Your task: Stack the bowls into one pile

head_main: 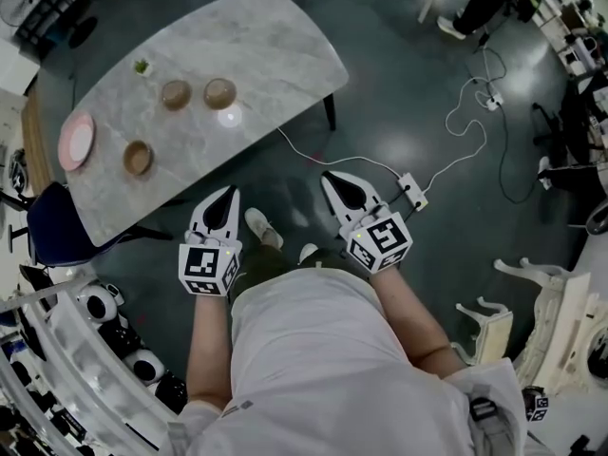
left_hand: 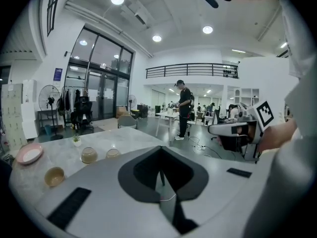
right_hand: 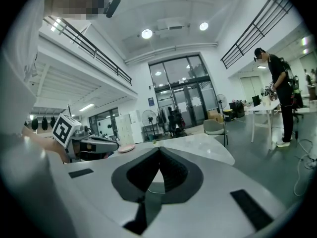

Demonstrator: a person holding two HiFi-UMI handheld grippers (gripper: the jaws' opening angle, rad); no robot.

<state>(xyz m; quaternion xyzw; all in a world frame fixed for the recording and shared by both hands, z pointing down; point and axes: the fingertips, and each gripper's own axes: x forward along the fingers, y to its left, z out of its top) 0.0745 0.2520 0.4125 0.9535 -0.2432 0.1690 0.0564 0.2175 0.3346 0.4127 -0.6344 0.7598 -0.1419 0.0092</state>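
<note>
Progress report: zero stacking done so far, lol. Both my claws are clenched on nothing. My left gripper (head_main: 228, 196) and right gripper (head_main: 334, 180) sit mid-frame in the head view, out over the dark floor, with the left one close to the near edge of the marble table (head_main: 275, 46).

The bowls are all in the upper left of the frame on that tabletop, each one separate. The first bowl (head_main: 176, 94) and second bowl (head_main: 219, 92) sit just beside each other with a gap between them. The third bowl (head_main: 138, 158) is down-left of those, near a pink plate (head_main: 76, 142).

So the whole job's left, I reckon: get to the table, grab one bowl, nest it in another, then do the same with the last one.
</note>
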